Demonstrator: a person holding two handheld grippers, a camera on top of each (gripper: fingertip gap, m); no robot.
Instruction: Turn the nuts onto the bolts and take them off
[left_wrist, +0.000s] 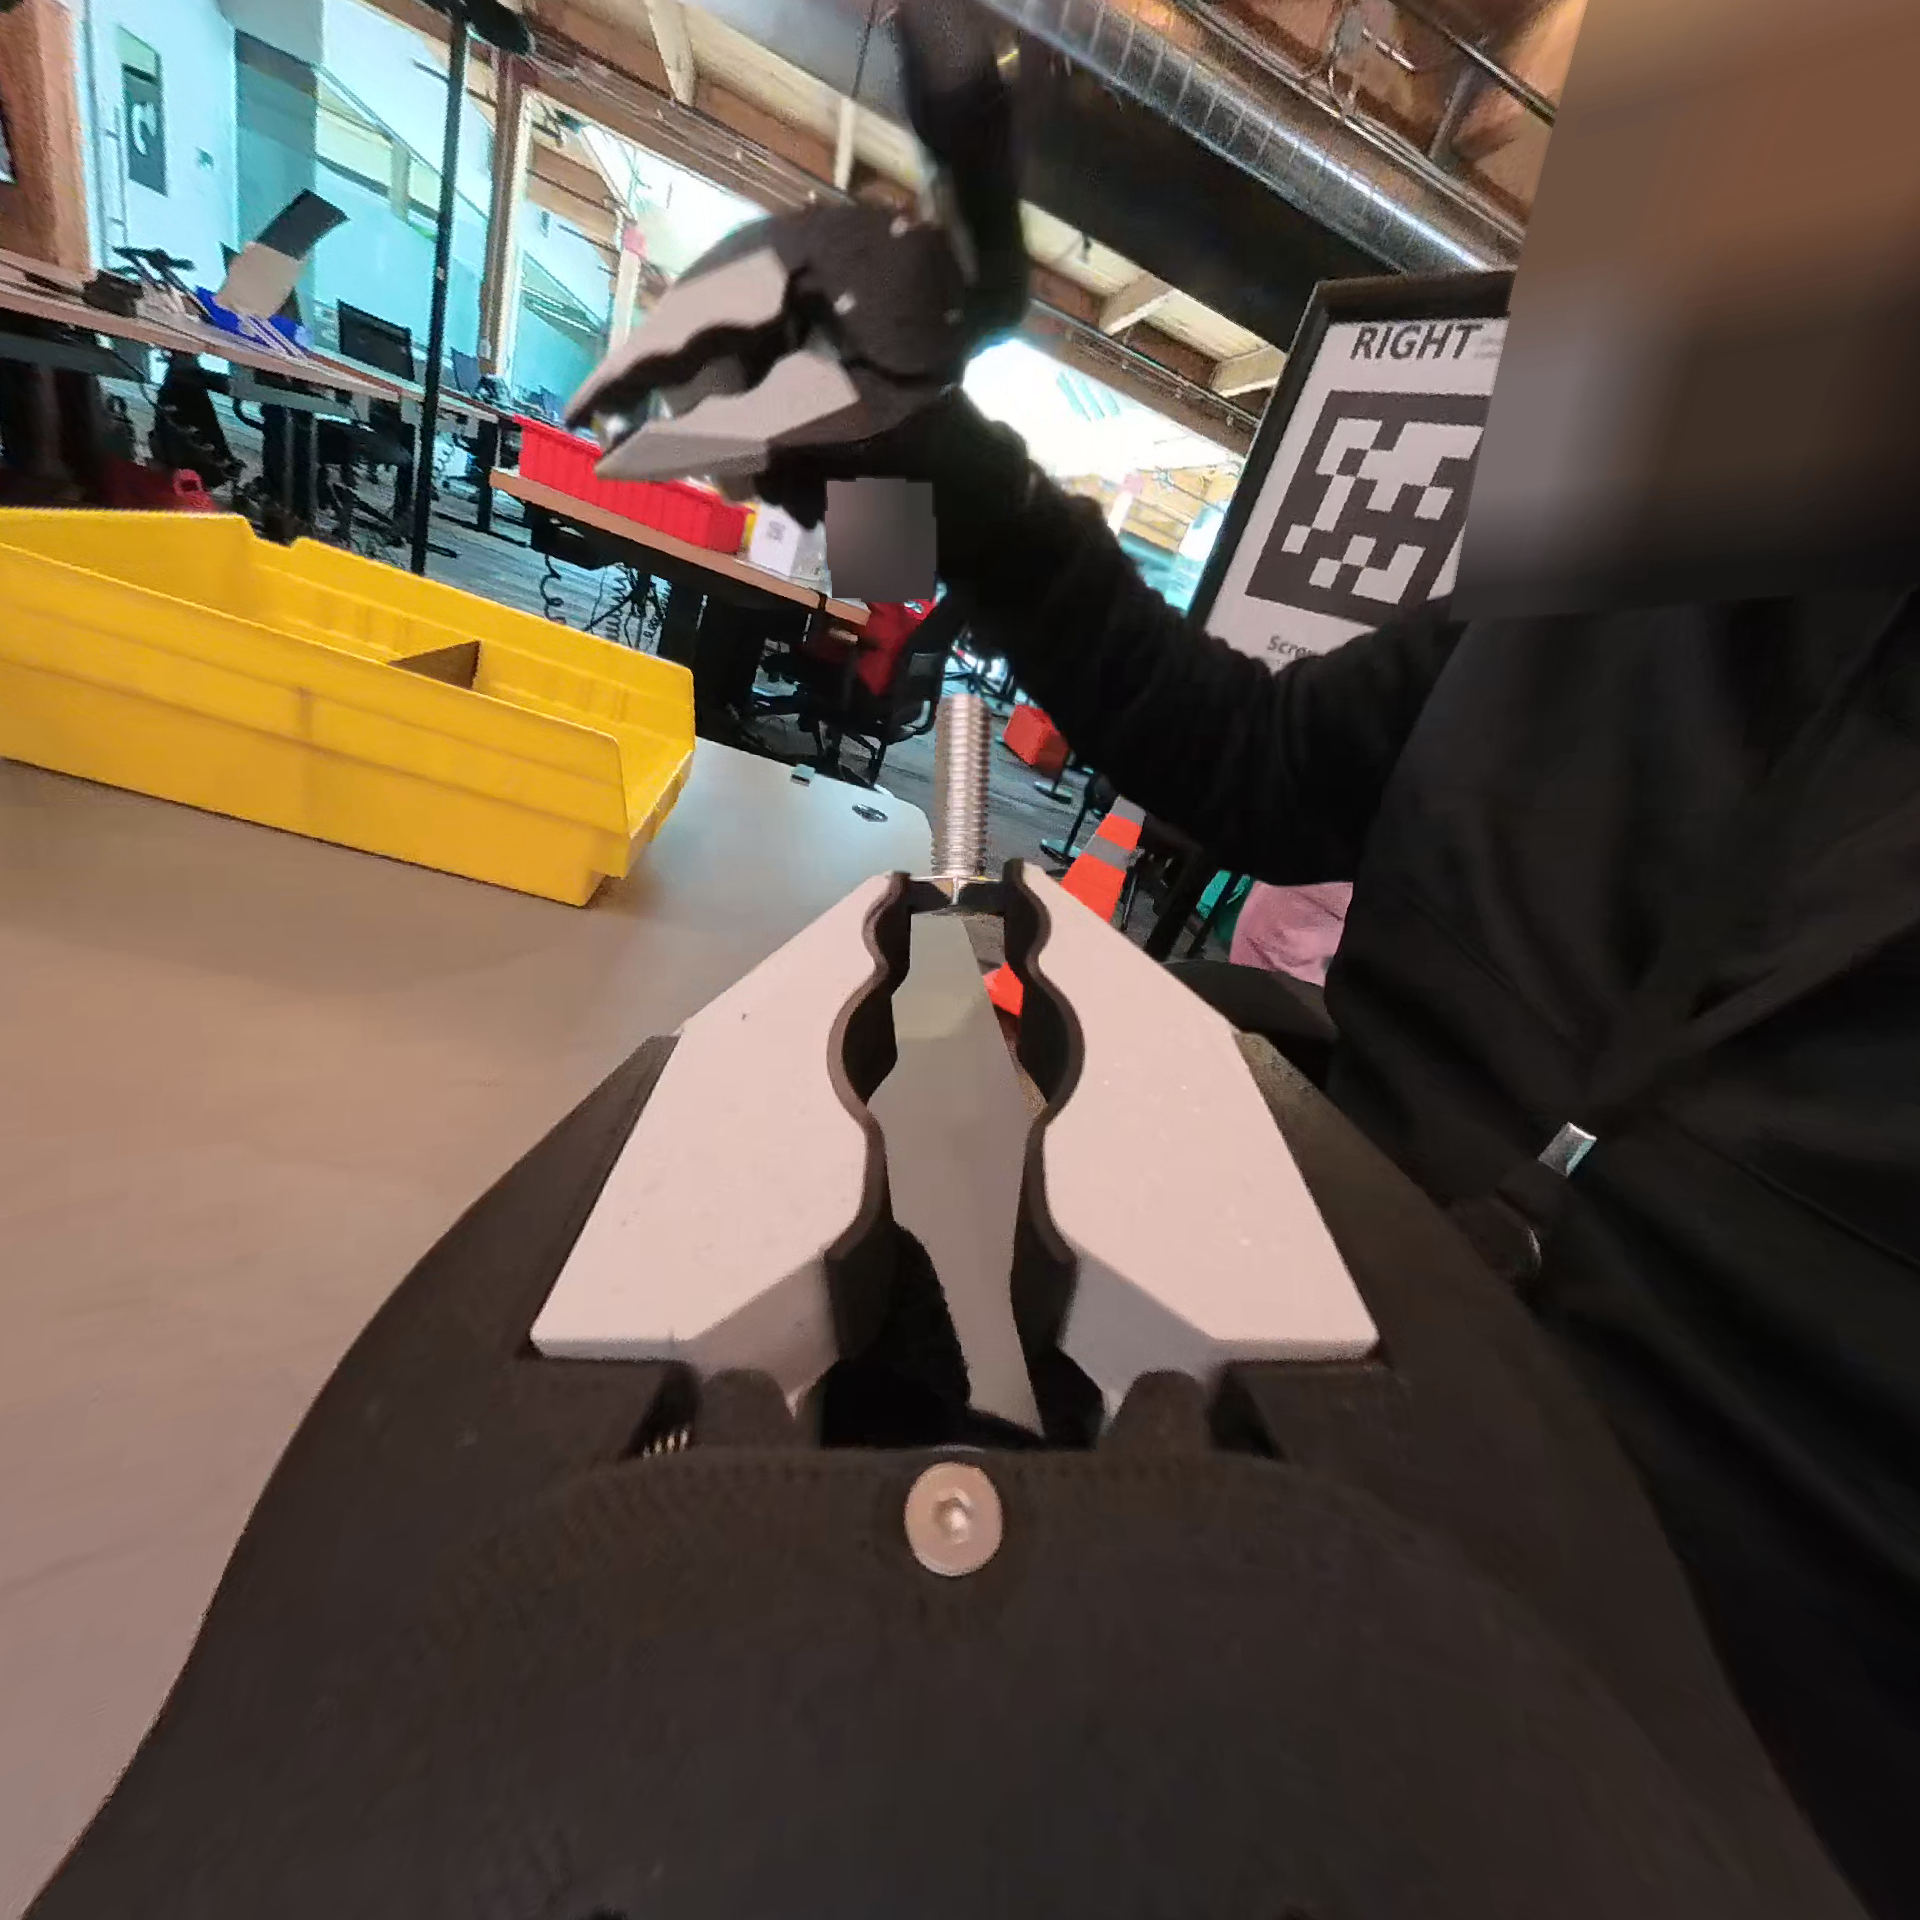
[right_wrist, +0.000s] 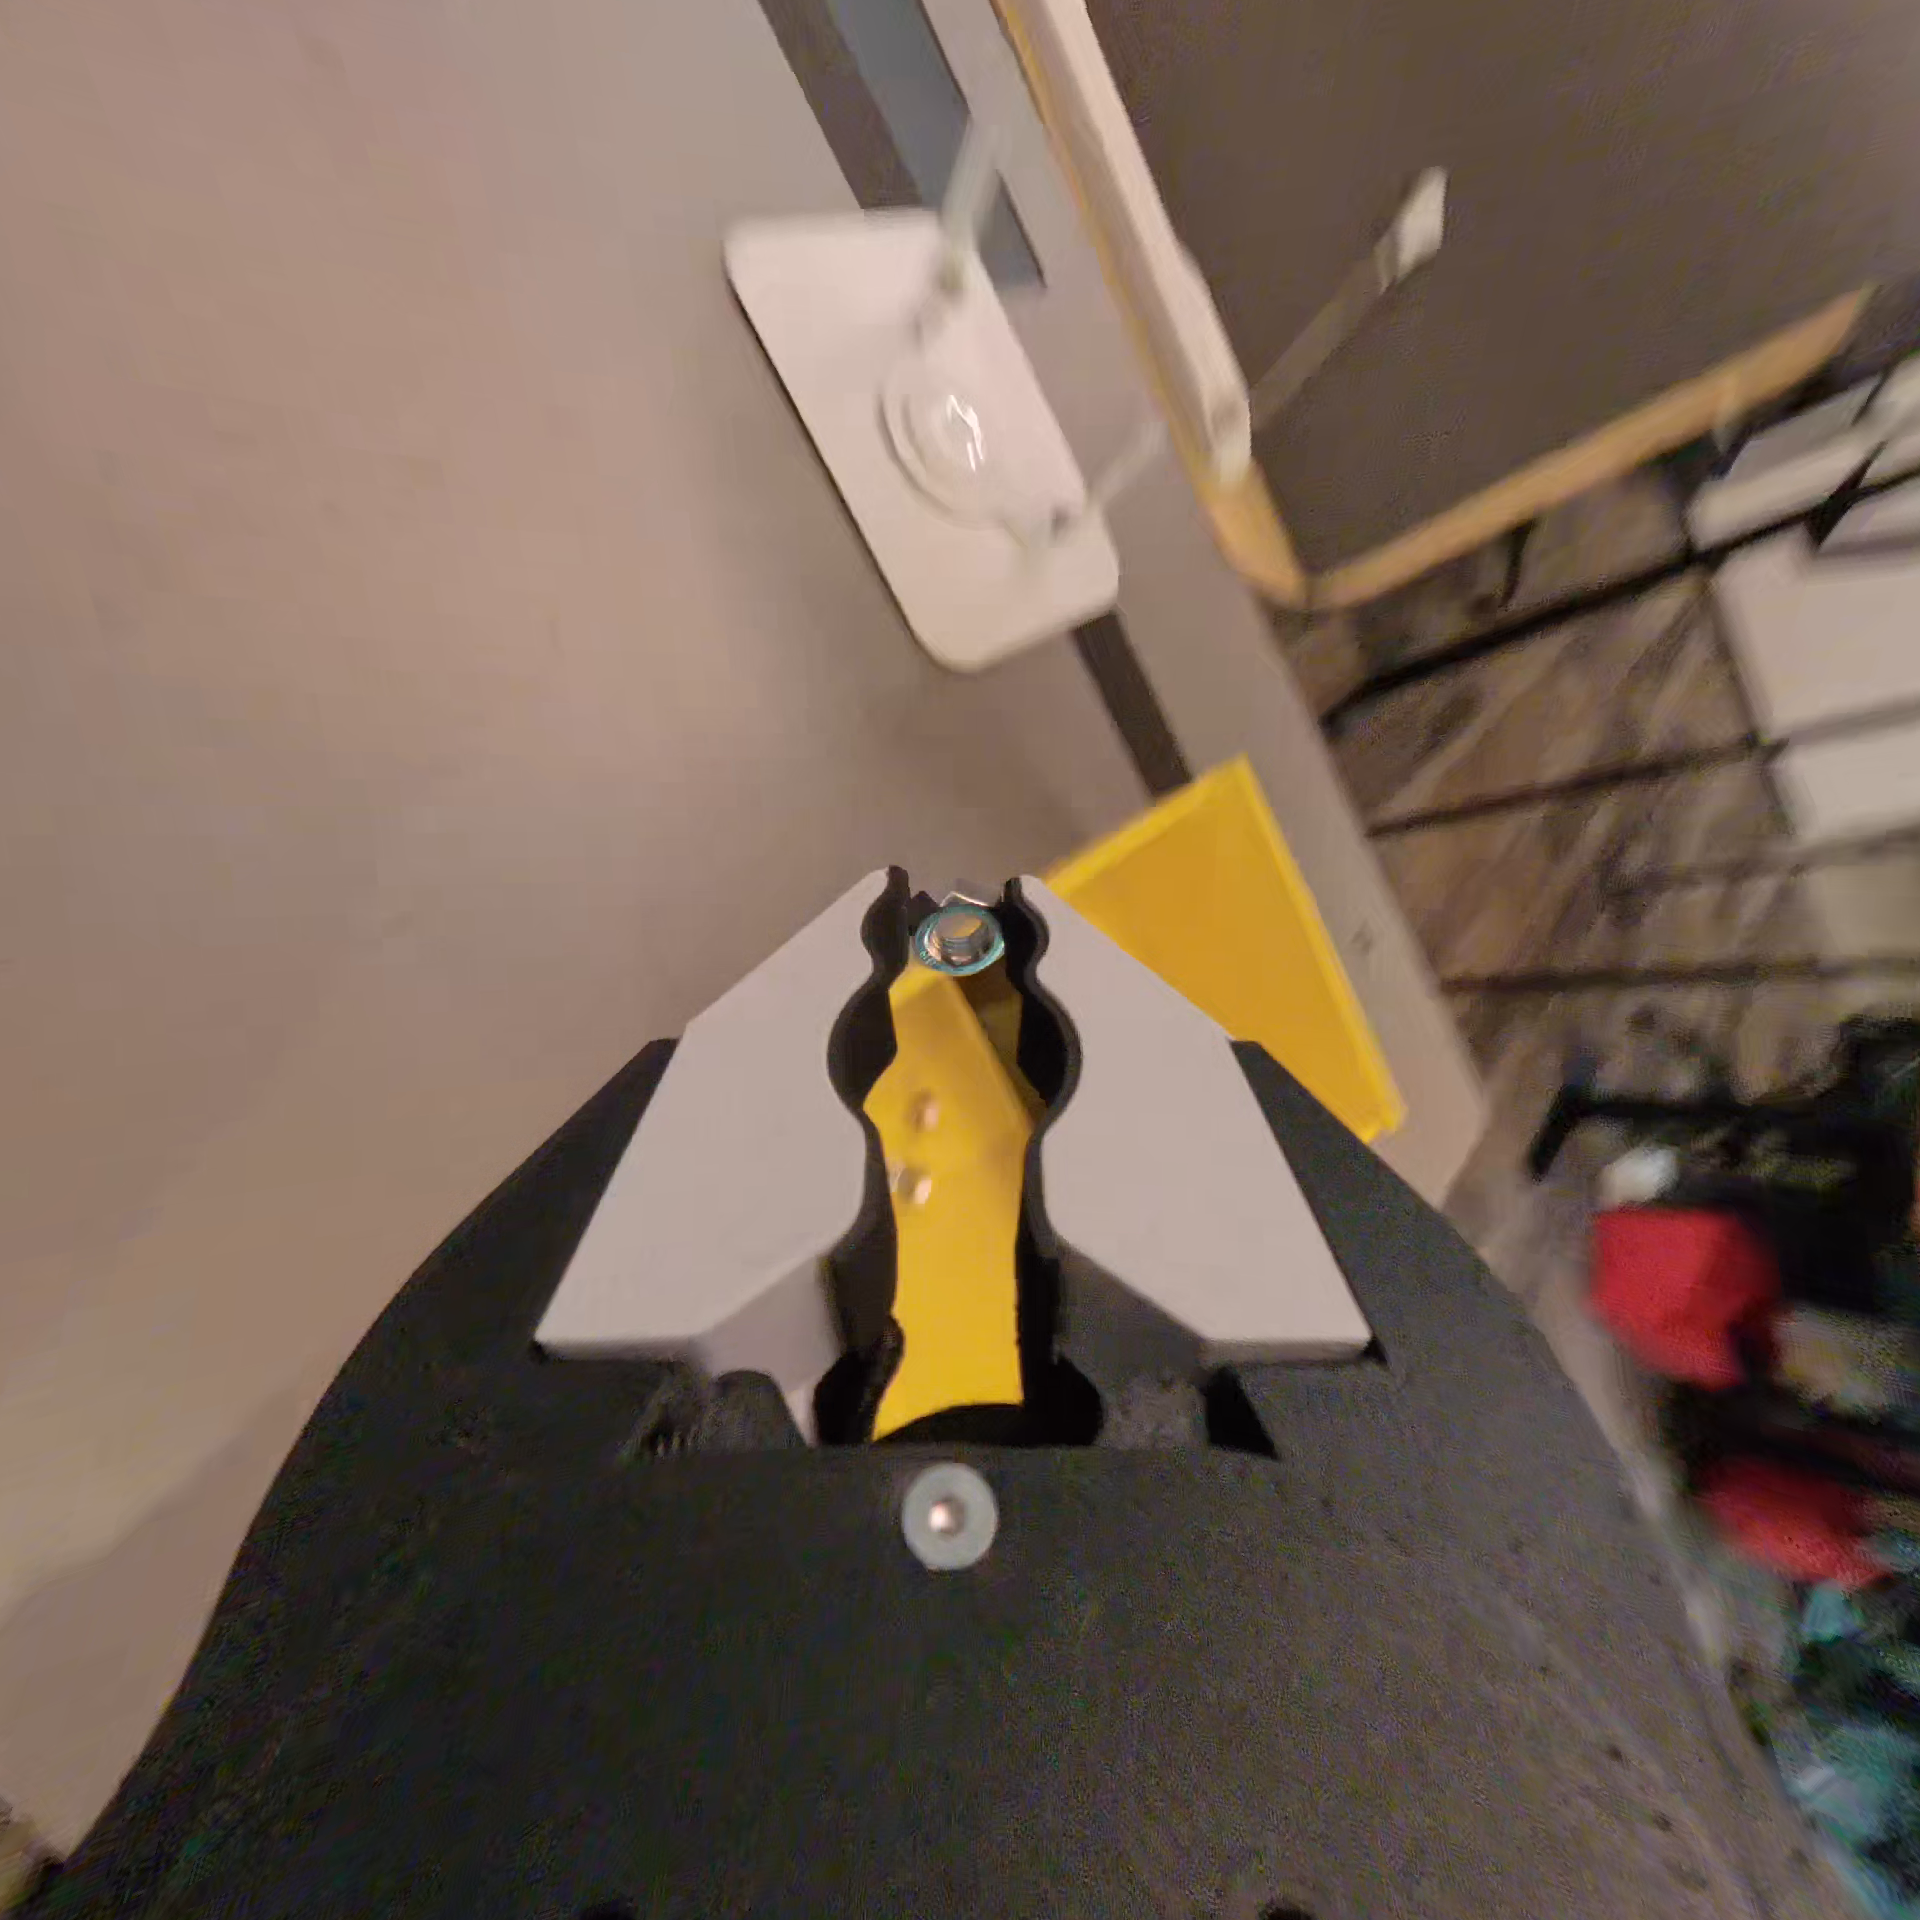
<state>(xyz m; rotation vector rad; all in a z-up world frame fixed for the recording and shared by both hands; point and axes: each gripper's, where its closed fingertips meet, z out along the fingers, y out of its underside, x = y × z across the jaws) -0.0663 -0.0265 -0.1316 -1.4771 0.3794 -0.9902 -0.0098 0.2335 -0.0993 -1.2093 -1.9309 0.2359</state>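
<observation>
My left gripper (left_wrist: 958, 891) is shut on the head of a silver bolt (left_wrist: 961, 784), whose threaded shaft stands upright above the fingertips. My right gripper (right_wrist: 956, 896) is shut on a small silver nut (right_wrist: 957, 948), seen end-on with its hole toward the camera. In the left wrist view the right gripper (left_wrist: 613, 431) is raised up and to the left of the bolt, well apart from it, held by a person's black-gloved hand (left_wrist: 914, 457). The right wrist view looks down at the yellow bin (right_wrist: 1216, 935), with a few small silver parts (right_wrist: 920, 1148) lying in it.
A yellow plastic bin (left_wrist: 343, 717) sits on the grey table (left_wrist: 260, 1039) to the left. A person in black (left_wrist: 1610, 987) stands at the right, before a framed marker sign (left_wrist: 1361, 468). In the right wrist view a white plate (right_wrist: 914, 436) with a metal fitting lies on the table. My hands' fingertips stand some 30 centimeters from each other.
</observation>
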